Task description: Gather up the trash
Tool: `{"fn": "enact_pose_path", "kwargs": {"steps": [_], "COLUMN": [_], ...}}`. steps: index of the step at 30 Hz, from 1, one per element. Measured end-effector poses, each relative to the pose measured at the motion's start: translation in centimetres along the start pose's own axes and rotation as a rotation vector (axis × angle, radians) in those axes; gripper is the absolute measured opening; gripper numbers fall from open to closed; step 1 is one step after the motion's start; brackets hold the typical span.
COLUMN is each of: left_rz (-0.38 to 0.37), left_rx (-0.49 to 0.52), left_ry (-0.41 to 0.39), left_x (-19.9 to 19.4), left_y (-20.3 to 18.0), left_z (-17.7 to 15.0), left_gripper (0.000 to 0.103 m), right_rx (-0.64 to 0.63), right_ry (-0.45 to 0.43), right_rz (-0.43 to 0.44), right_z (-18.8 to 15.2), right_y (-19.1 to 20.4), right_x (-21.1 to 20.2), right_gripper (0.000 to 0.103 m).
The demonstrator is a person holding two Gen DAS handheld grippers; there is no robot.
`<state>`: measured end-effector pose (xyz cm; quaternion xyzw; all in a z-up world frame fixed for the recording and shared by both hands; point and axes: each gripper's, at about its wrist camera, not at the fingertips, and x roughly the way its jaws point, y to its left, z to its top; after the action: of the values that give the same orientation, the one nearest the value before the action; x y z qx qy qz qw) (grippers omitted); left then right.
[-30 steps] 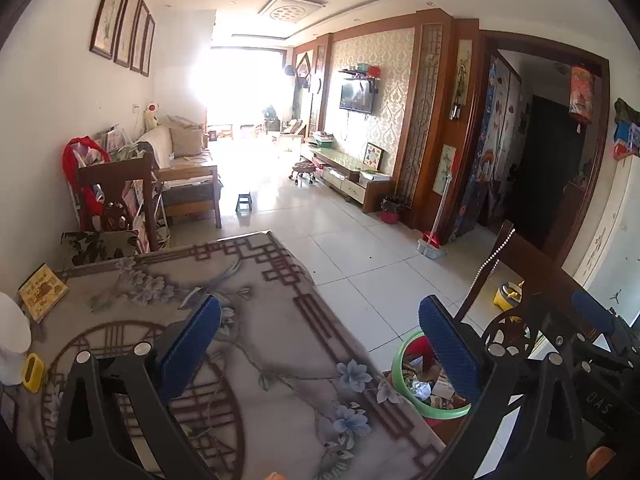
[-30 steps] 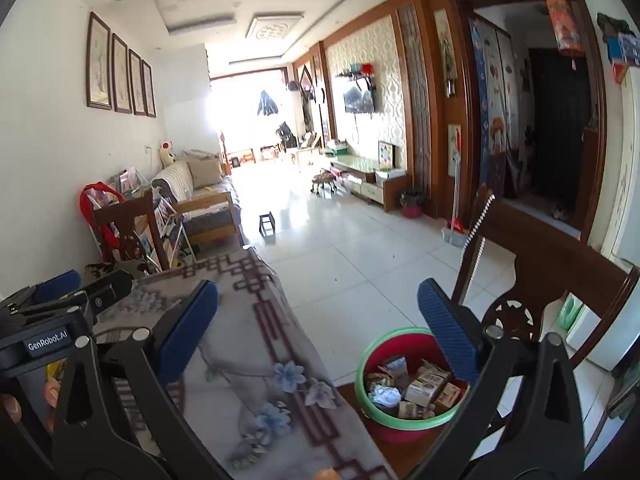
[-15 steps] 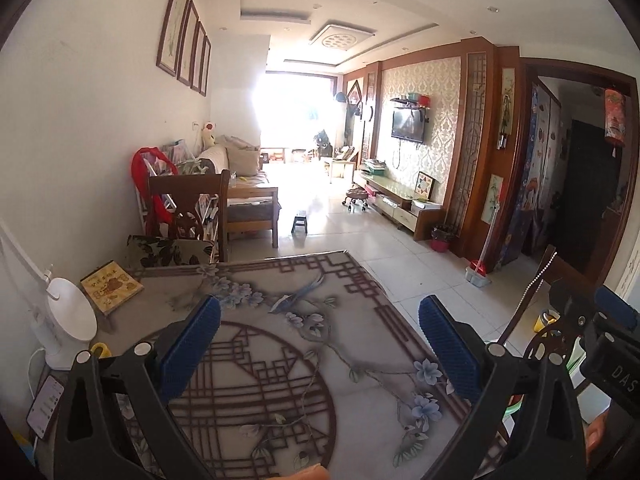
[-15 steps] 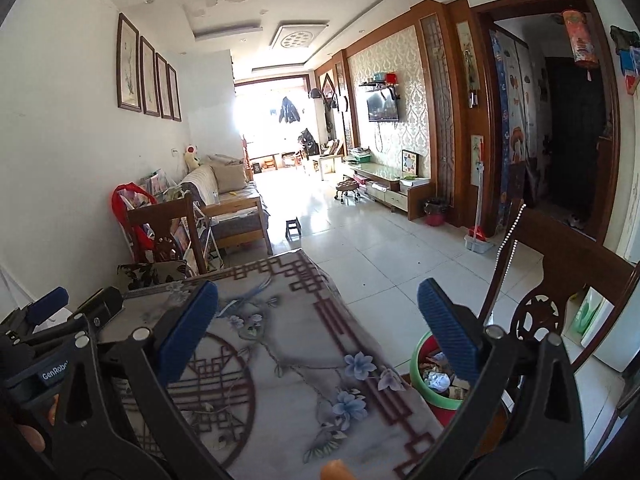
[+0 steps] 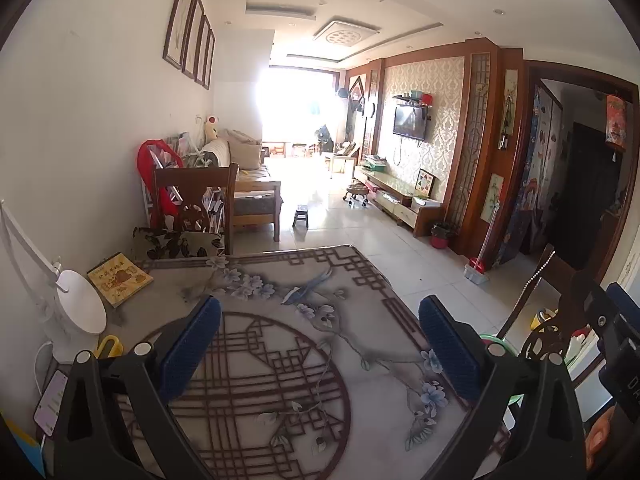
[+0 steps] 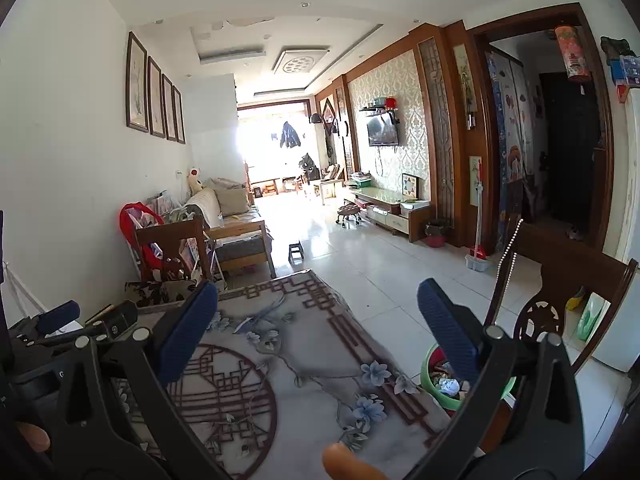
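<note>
My left gripper [image 5: 320, 346] hangs open over the flower-patterned tablecloth [image 5: 280, 360], with nothing between its blue pads. My right gripper [image 6: 318, 330] is open and empty too, over the table's right part. A red bin with a green rim [image 6: 434, 390] stands on the floor beside the table's right edge, partly hidden behind my right finger. Inside it lie crumpled white paper [image 6: 450, 386] and other scraps. In the left wrist view only a sliver of the bin's rim [image 5: 489, 338] shows. No loose trash is visible on the cloth.
A white desk lamp [image 5: 80, 312], a yellow book [image 5: 120, 278] and a phone [image 5: 50, 402] sit along the table's left side. One wooden chair [image 6: 560, 300] stands by the bin, another [image 5: 196, 200] at the table's far end. Tiled floor stretches beyond.
Both views have swung left and up over the table. The bin slid toward the lower right and is now mostly hidden. Both grippers stayed open.
</note>
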<state>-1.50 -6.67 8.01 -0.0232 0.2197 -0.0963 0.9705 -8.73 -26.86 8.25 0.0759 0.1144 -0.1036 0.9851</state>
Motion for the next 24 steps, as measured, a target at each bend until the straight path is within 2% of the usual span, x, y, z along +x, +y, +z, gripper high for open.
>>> {"fn": "enact_pose_path", "kwargs": {"steps": [9, 18, 21, 24], "left_rz": [-0.003, 0.008, 0.020, 0.067], "left_rx": [0.004, -0.005, -0.018, -0.044], "left_ry": [0.001, 0.027, 0.058, 0.119], "left_x": [-0.2, 0.7, 1.7, 3.8], "left_y": [-0.1, 0.3, 0.9, 2.5], "left_z": [0.0, -0.2, -0.6, -2.0], "left_gripper": [0.095, 0.095, 0.095, 0.095], "right_rx": [0.028, 0.030, 0.030, 0.020], "right_ry": [0.031, 0.066, 0.092, 0.150], "right_rz": [-0.020, -0.002, 0.010, 0.016], "right_z": [-0.3, -0.8, -1.3, -2.8], "right_y": [-0.5, -0.2, 0.0, 0.2], "right_x": [0.6, 1.9, 3.0, 5.1], "right_gripper": [0.098, 0.098, 0.098, 0.099]}}
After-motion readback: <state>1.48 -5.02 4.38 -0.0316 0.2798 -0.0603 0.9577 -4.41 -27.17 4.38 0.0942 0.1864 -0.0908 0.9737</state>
